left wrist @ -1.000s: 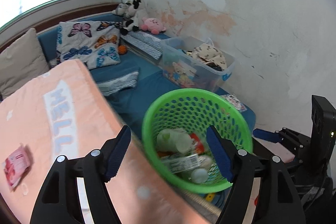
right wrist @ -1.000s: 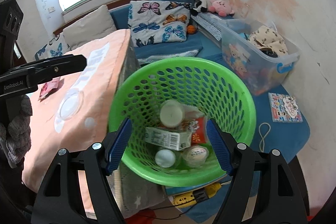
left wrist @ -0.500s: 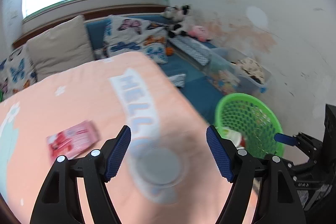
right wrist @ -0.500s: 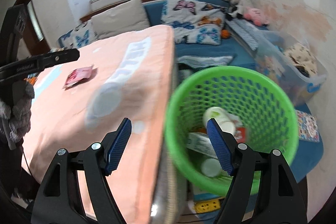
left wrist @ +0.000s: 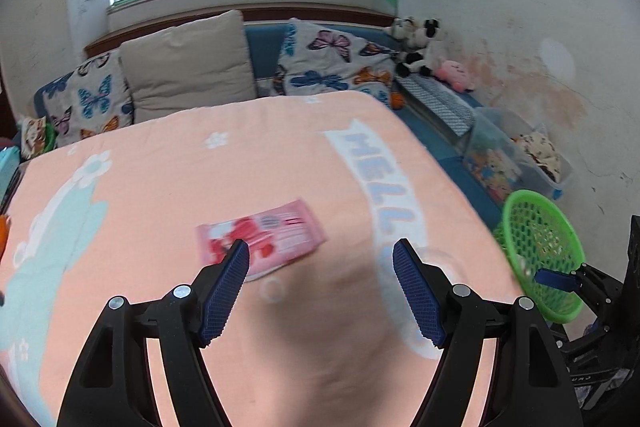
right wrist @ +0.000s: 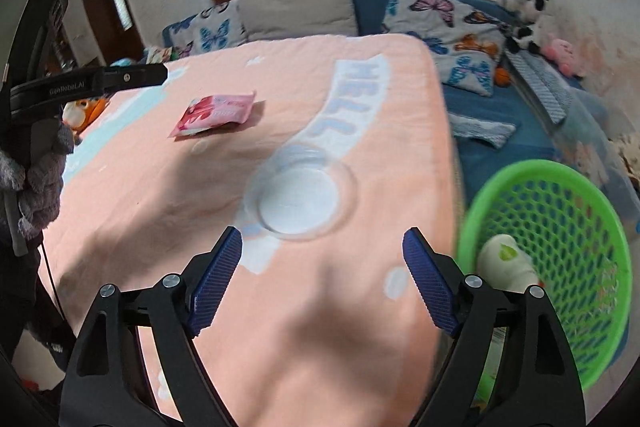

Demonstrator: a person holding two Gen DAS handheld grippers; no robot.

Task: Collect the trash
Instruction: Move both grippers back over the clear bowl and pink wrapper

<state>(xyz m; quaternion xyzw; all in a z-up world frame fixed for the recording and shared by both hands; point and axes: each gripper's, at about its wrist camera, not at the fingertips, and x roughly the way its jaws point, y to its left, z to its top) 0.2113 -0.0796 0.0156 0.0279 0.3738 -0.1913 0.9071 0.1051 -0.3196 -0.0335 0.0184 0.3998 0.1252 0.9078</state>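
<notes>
A pink snack wrapper [left wrist: 260, 239] lies flat on a peach blanket [left wrist: 160, 187] covering a raised surface. Near it on the blanket rests a clear round plastic lid [right wrist: 300, 195], just ahead of the right gripper [right wrist: 322, 255]. That gripper's jaws have just been opening and stand wide with nothing between them. The left gripper [left wrist: 320, 267] is also spread wide and empty, its left finger overlapping the wrapper in its own view. Beside the blanket's right edge sits a green mesh basket [right wrist: 580, 227], holding a white bottle [right wrist: 508, 263] and other blurred litter. Beyond it, a clear storage bin [left wrist: 520, 163] holds patterned fabric.
</notes>
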